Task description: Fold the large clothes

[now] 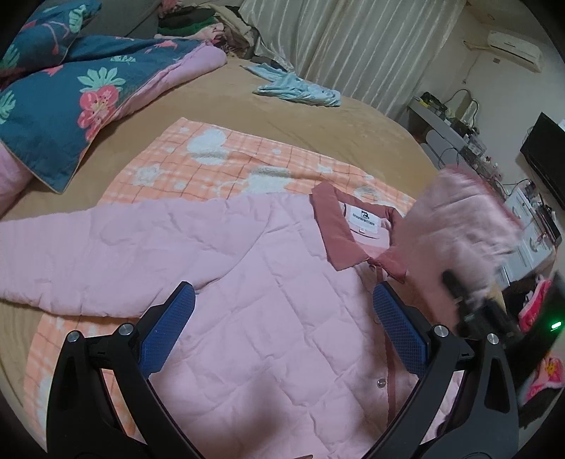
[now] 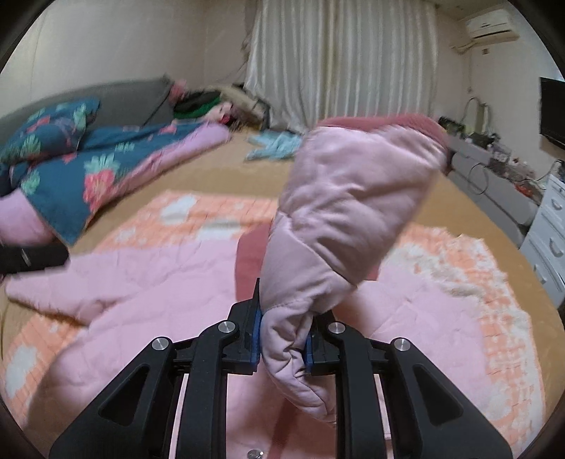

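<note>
A pink quilted jacket (image 1: 247, 282) with a dark rose collar (image 1: 335, 229) lies front up on an orange checked blanket (image 1: 219, 159) on the bed. Its left sleeve (image 1: 88, 254) is spread out to the left. My left gripper (image 1: 282, 317) is open and empty just above the jacket's chest. My right gripper (image 2: 282, 339) is shut on the jacket's right sleeve (image 2: 346, 204), which is lifted in the air with its rose cuff on top. That lifted sleeve shows blurred in the left wrist view (image 1: 459, 219), with the right gripper's black body below it.
A folded blue floral quilt (image 1: 70, 91) lies at the bed's back left. A light blue garment (image 1: 296, 88) lies near the curtain. A pile of clothes (image 1: 197, 24) sits at the far end. White drawers (image 2: 551, 226) and a cluttered desk (image 2: 494, 155) stand right of the bed.
</note>
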